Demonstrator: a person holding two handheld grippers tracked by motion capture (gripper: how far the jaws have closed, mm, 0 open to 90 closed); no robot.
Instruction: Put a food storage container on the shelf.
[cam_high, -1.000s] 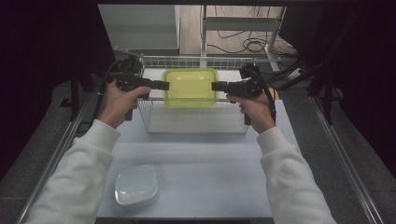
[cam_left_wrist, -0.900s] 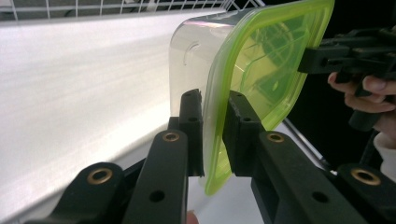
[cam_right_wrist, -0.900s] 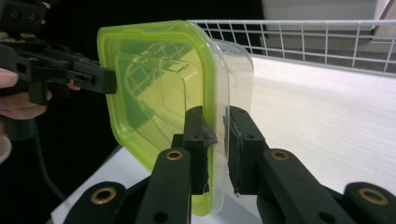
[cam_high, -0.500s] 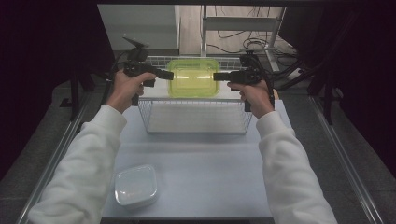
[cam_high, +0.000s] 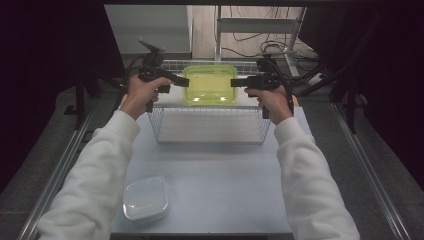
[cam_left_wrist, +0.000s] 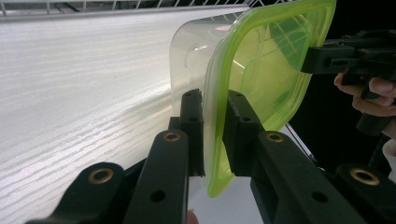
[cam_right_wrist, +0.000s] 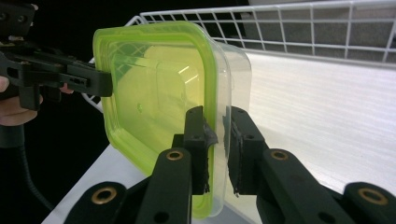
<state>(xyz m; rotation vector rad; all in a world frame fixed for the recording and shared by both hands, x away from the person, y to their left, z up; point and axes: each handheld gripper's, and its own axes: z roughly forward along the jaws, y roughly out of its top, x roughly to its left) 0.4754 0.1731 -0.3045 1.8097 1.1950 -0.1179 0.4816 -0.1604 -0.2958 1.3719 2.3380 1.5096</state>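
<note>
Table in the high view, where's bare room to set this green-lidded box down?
The widest bare patch of the table lies between the wire basket and the near edge, right of the white lidded box. The basket's floor also looks bare. It is crowded up at the far rail, where both grippers clamp the green-lidded box.

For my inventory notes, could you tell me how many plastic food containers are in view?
2: the green-lidded container held between both grippers above the wire basket, and a clear container on the table's near left.

container (cam_left_wrist: 261, 70) rim: partly hidden in left claw (cam_left_wrist: 215, 126) | lower corner: cut off (cam_right_wrist: 205, 205)
</note>
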